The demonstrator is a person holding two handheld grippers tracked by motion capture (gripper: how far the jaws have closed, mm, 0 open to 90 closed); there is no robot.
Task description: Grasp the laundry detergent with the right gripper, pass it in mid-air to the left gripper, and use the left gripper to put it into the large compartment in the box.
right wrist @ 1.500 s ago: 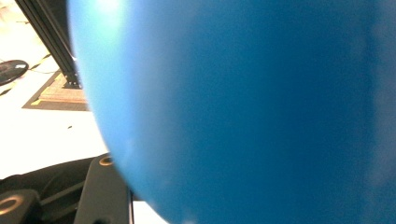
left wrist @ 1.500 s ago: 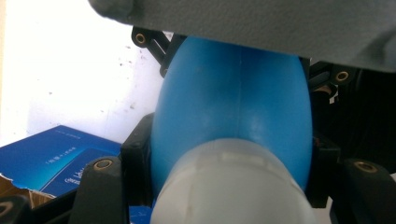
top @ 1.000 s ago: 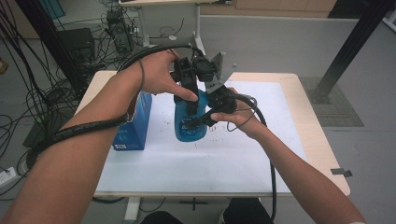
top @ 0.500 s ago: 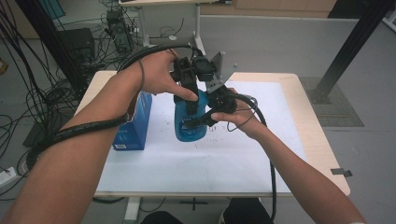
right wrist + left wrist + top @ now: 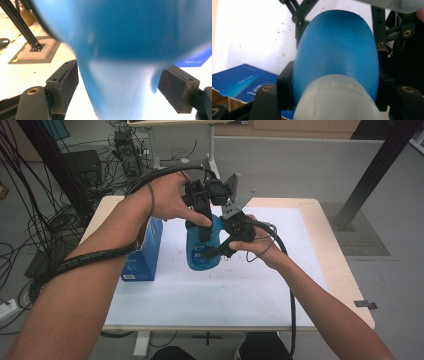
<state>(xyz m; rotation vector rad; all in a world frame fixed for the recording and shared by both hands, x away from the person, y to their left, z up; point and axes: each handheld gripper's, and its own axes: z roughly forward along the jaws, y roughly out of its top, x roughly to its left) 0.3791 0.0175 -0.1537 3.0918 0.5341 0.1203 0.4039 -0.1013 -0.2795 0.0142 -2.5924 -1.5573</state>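
Standing upright on the white mat point(image 5: 250, 290) near the middle of the tabletop point(image 5: 325, 227) was a blue bottle point(image 5: 202, 252) with a white cap point(image 5: 334, 100). Its label carried print too small to read. The left gripper point(image 5: 202, 222) had its jaws clenched on the bottle's top from above. The right gripper point(image 5: 220, 247) bracketed the body from the right; whether its jaws pressed it I cannot tell. A blue carton point(image 5: 145, 252) with illegible white lettering stood just left.
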